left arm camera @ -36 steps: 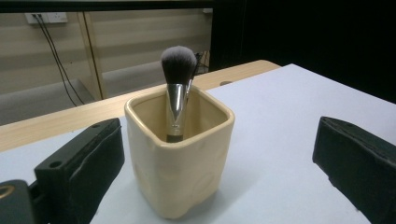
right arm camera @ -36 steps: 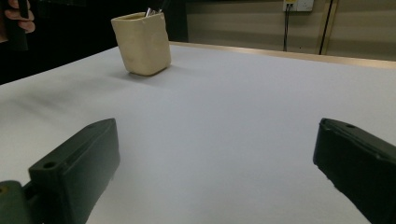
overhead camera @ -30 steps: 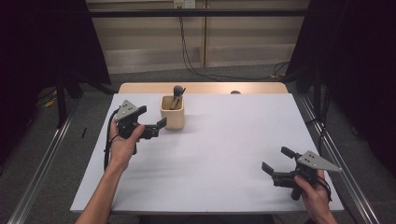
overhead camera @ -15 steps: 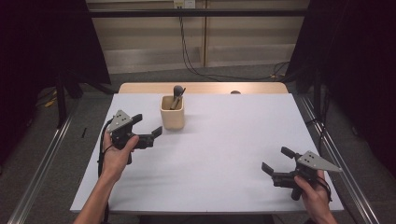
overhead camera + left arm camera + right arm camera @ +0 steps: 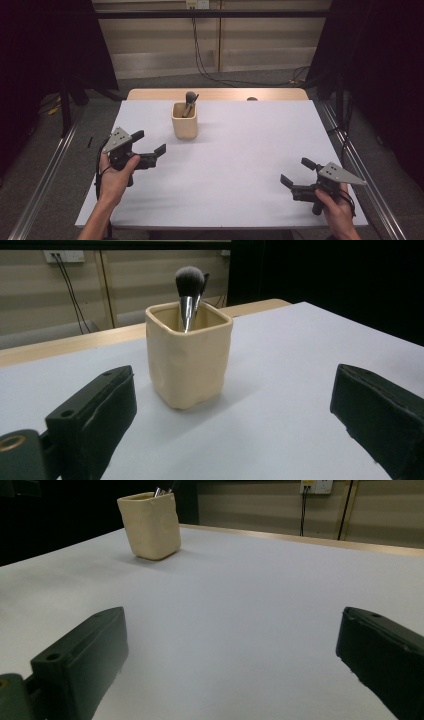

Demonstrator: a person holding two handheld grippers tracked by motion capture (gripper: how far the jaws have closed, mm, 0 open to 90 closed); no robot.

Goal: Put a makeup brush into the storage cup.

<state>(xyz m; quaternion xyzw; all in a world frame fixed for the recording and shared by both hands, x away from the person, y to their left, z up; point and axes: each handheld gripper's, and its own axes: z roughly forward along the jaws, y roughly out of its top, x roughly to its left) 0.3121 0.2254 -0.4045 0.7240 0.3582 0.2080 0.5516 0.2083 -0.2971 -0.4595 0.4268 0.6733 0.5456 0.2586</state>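
A cream square cup (image 5: 184,127) (image 5: 188,359) (image 5: 150,524) stands on the white table toward the back left. A makeup brush (image 5: 190,102) (image 5: 188,295) with a dark fluffy head and silver ferrule stands upright in it. My left gripper (image 5: 148,142) (image 5: 235,420) is open, empty, held low to the front left of the cup, its jaws pointing at the cup. My right gripper (image 5: 296,172) (image 5: 235,665) is open and empty near the table's front right corner, aimed across the table toward the cup.
The white table top (image 5: 240,150) ends at a wooden strip (image 5: 220,94) along its far edge. A small dark object (image 5: 252,99) lies on that strip. Metal rails (image 5: 45,170) run along both sides of the table, and cables (image 5: 210,70) hang at the back wall.
My left gripper has drawn back from beside the cup toward the front left and dropped lower. The right gripper has stayed where it was.
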